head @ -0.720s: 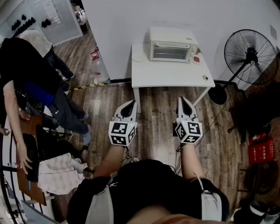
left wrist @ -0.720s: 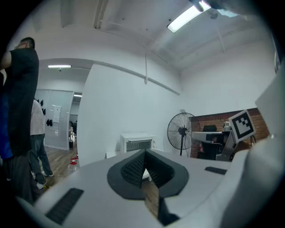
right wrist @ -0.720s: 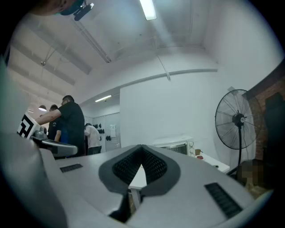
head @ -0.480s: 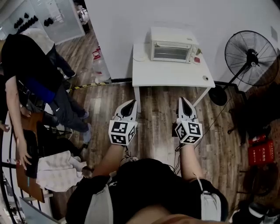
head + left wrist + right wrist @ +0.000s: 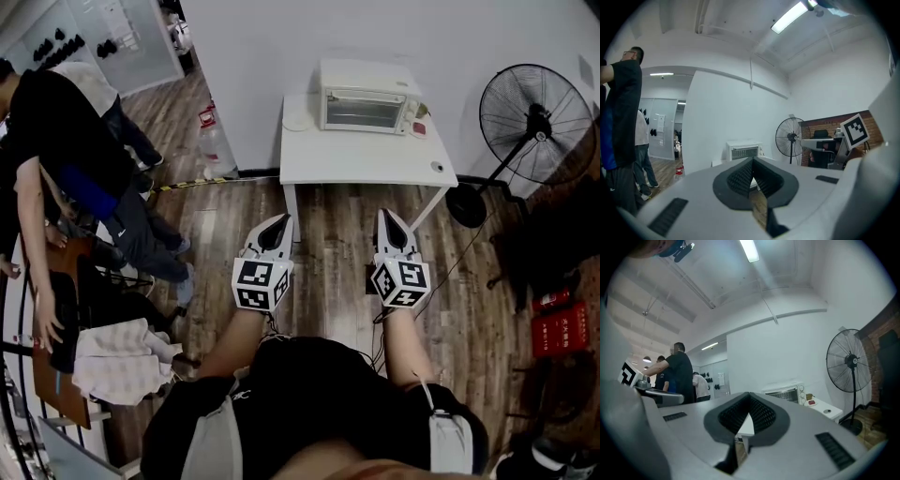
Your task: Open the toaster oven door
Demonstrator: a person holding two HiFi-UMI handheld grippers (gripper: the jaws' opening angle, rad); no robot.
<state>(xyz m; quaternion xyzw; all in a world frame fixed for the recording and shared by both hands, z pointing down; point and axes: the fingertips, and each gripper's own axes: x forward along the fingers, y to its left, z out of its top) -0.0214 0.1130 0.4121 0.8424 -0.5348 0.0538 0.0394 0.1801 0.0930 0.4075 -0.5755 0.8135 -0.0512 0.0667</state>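
Your left gripper (image 5: 278,222) and right gripper (image 5: 387,216) keep jaws closed, empty; the white toaster oven (image 5: 366,96) has its glass door shut.

The white toaster oven (image 5: 366,97) stands upright at the back of the white surface (image 5: 366,159), near its middle. Its glass-fronted door (image 5: 360,111) is shut, facing forward.

Black top (image 5: 309,394), grey shoulder straps (image 5: 217,439); left gripper (image 5: 280,221) and right gripper (image 5: 386,217) white, black pads (image 5: 739,179), black-white marker cubes (image 5: 261,284).
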